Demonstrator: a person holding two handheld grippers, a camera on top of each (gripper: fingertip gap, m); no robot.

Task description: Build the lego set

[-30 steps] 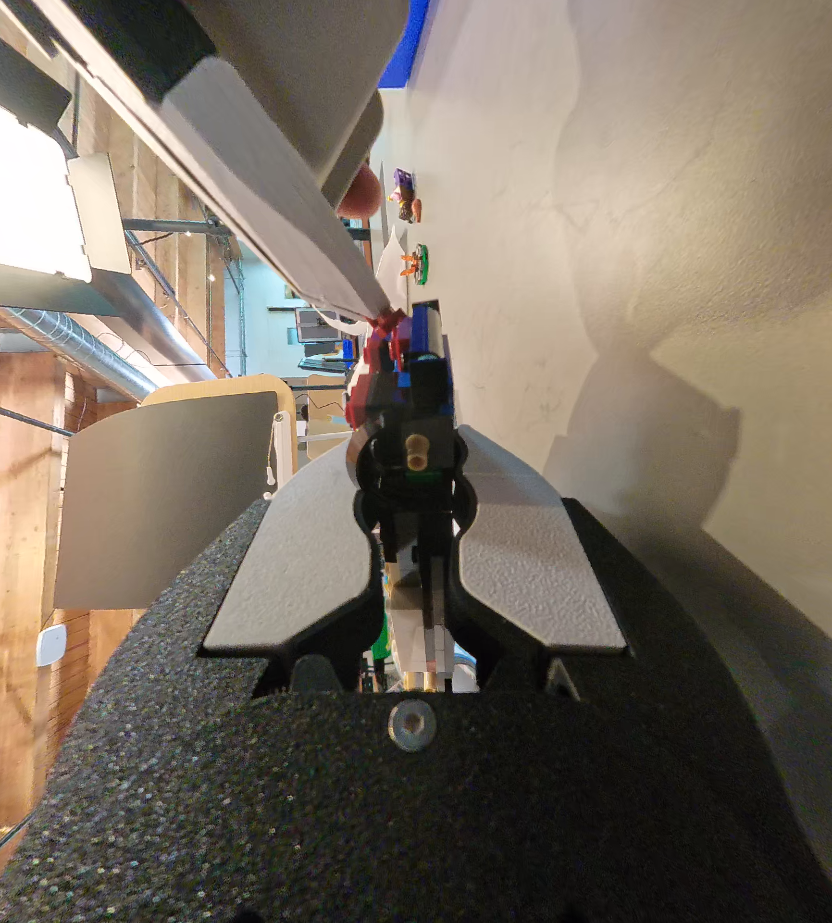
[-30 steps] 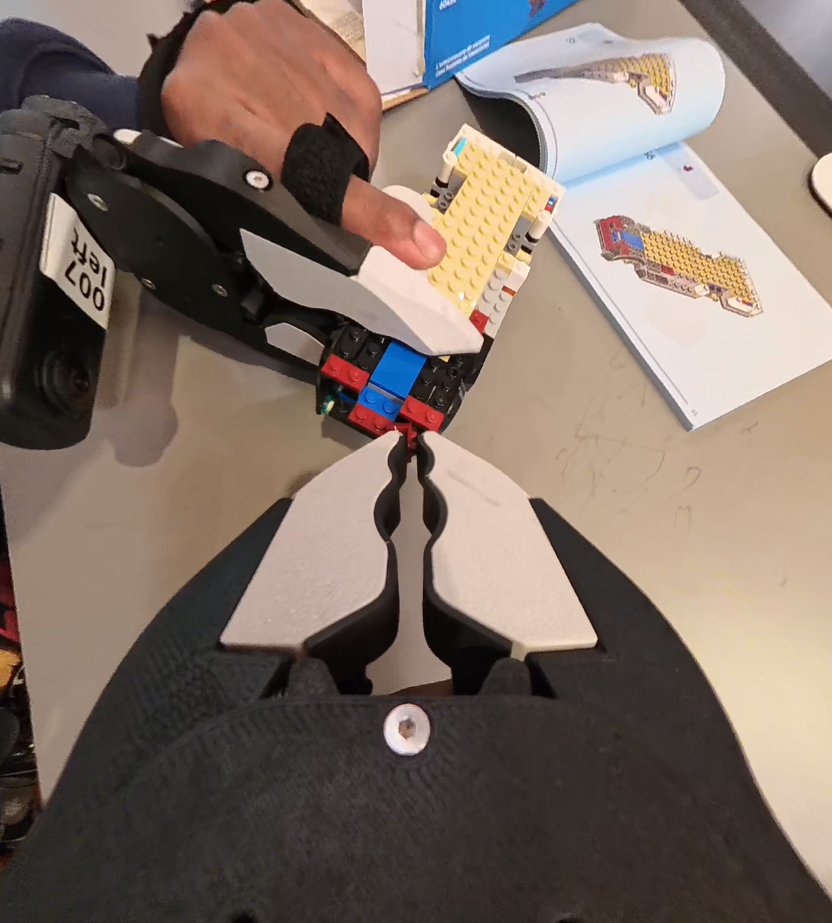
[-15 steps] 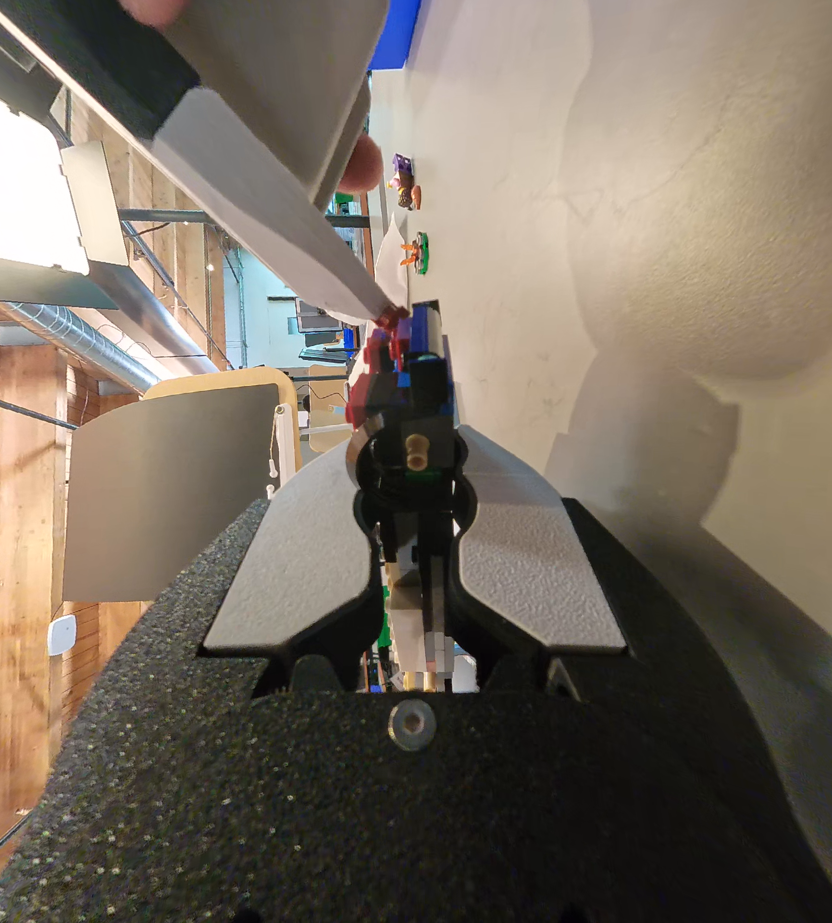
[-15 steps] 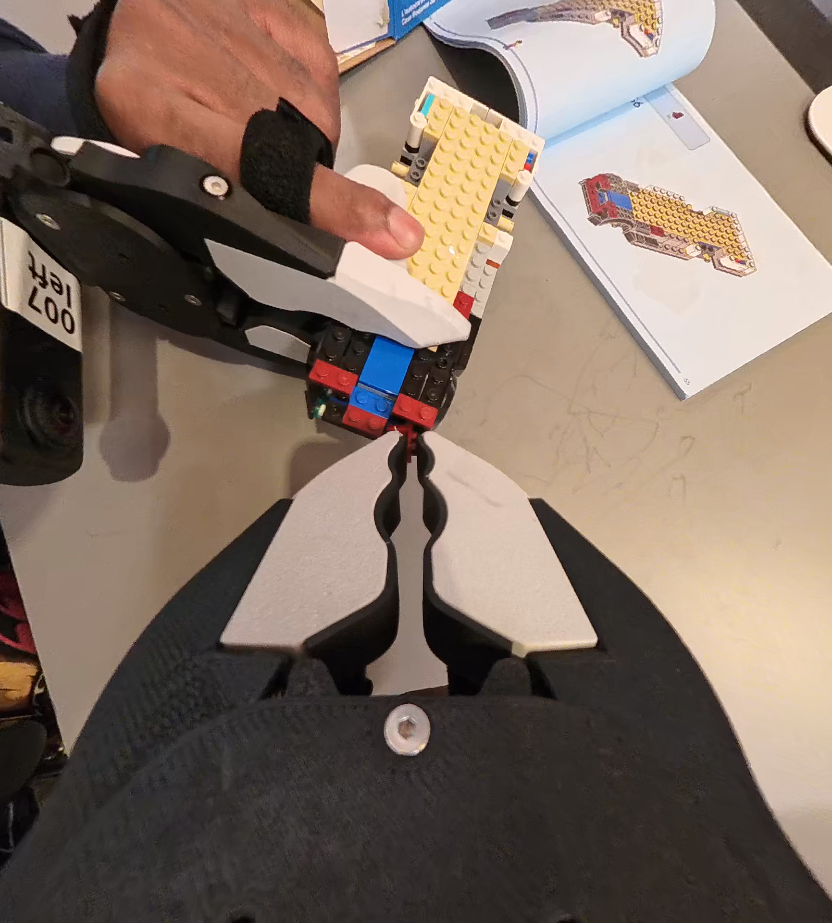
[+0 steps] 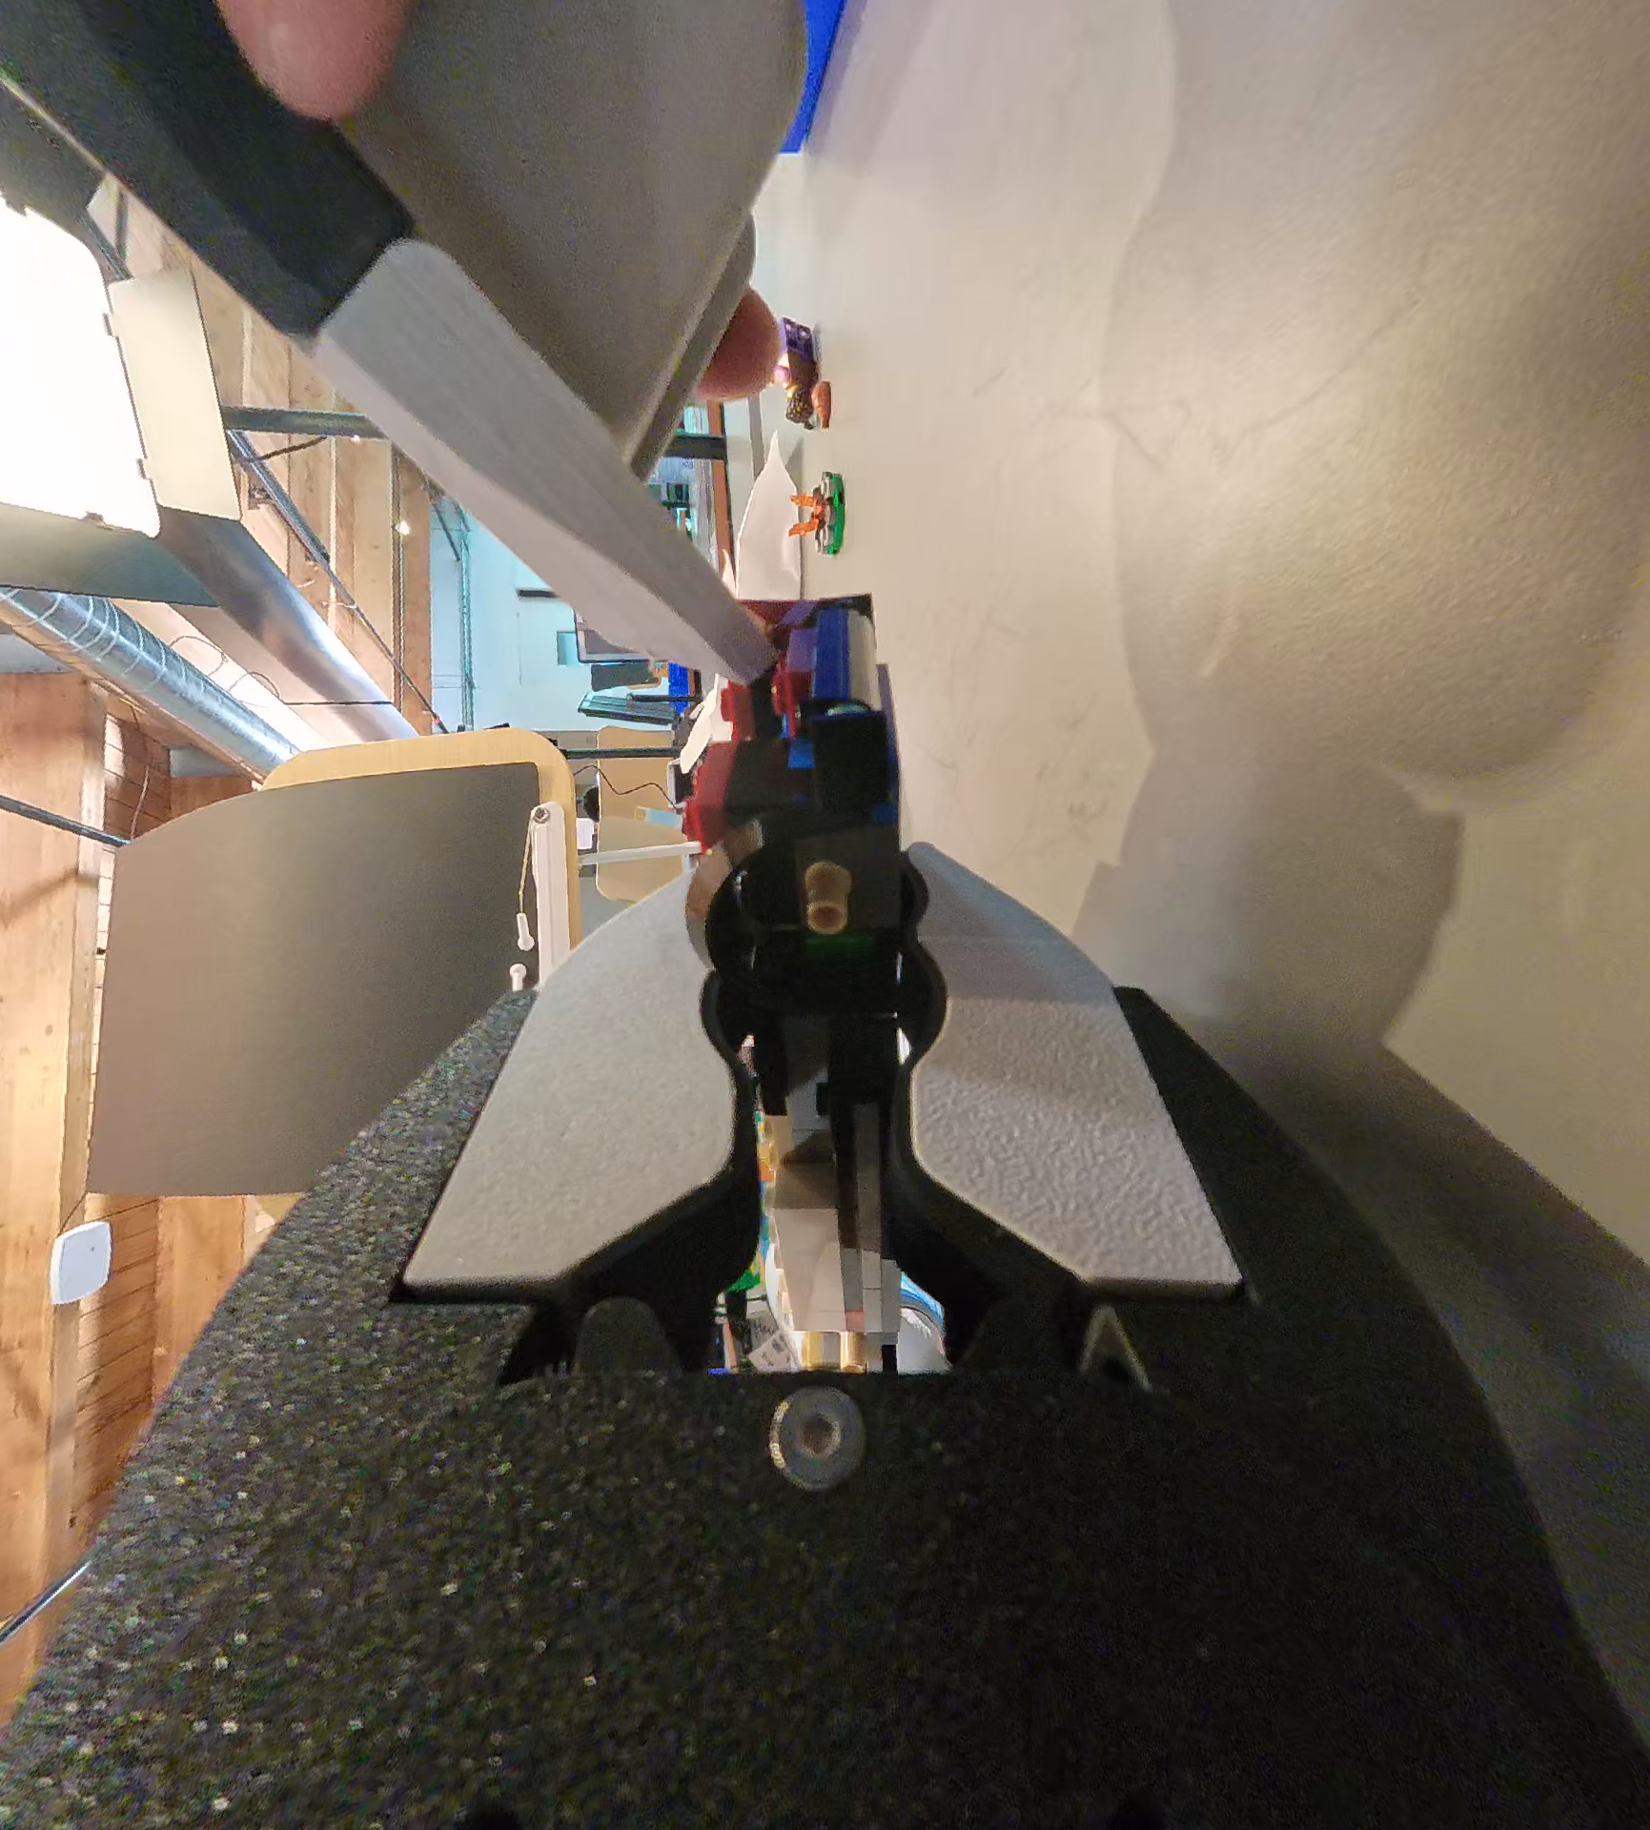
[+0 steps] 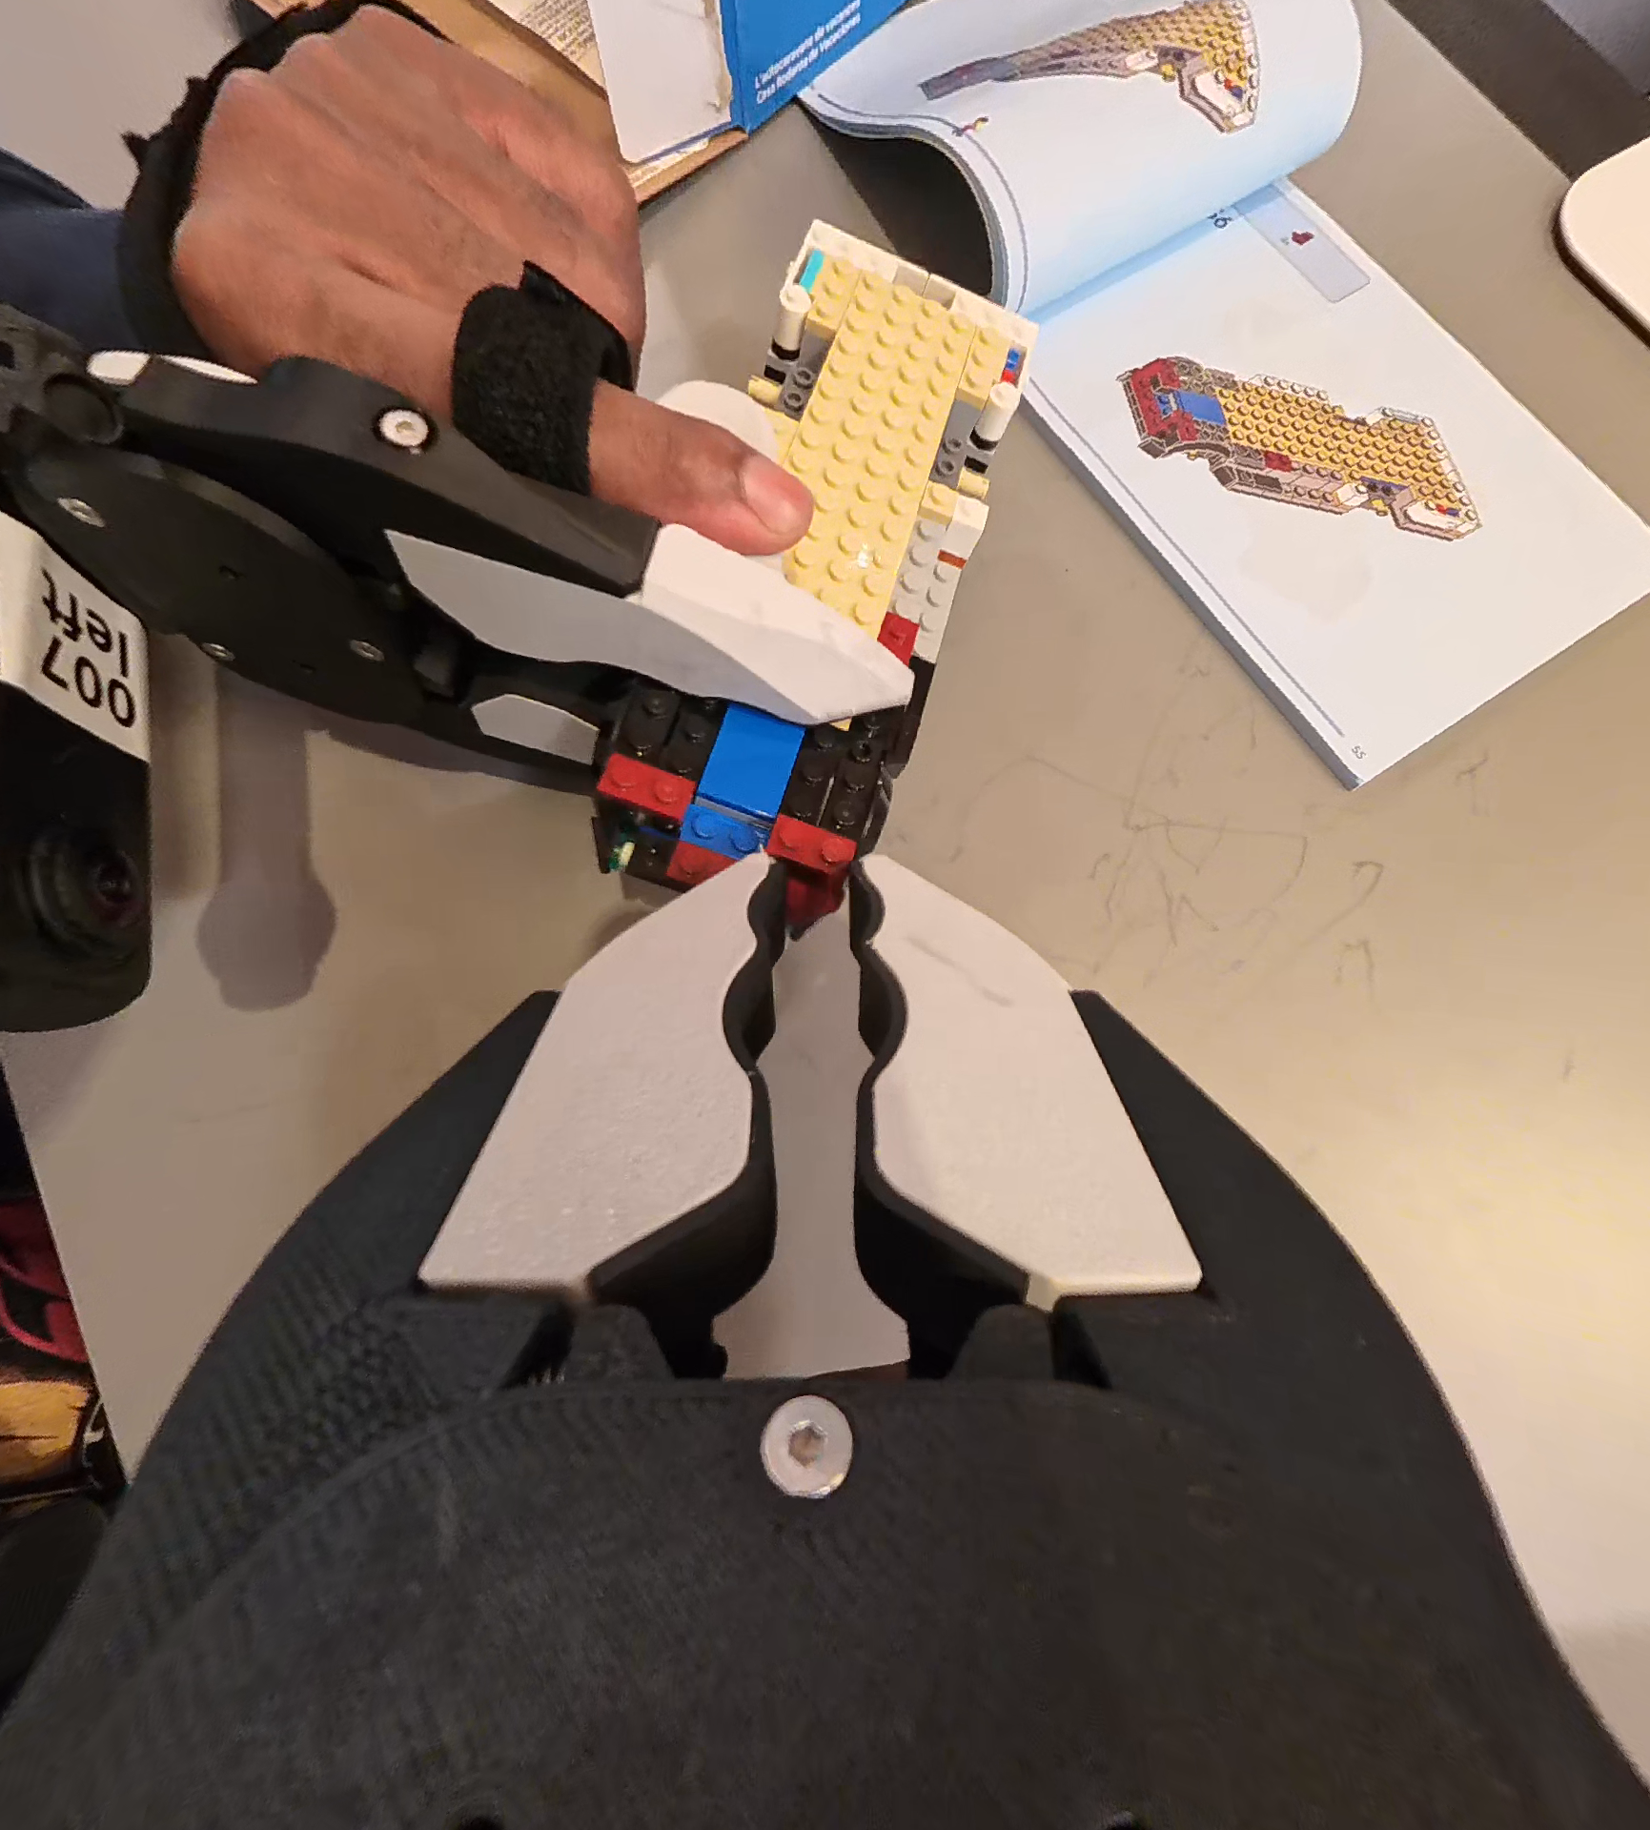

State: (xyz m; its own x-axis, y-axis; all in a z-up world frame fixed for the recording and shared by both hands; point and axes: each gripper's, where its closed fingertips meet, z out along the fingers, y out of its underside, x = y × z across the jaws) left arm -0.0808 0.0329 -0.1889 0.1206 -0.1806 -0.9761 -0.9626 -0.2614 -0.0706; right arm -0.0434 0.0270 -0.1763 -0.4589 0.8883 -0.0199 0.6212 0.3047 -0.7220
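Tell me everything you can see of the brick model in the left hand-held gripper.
The brick model is a long plastic build with a studded tan deck, white and grey edging, and a black end with red and blue bricks. It is clamped near that end by the left hand-held gripper; a fingertip rests on the deck. The right hand-held gripper straddles a dark red brick at the end.

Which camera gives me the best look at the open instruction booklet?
The right wrist view: the instruction booklet lies open on the table, beyond the brick model, with its printed pictures facing the camera. The left wrist view does not show it clearly; the model and gripper fingers fill the middle.
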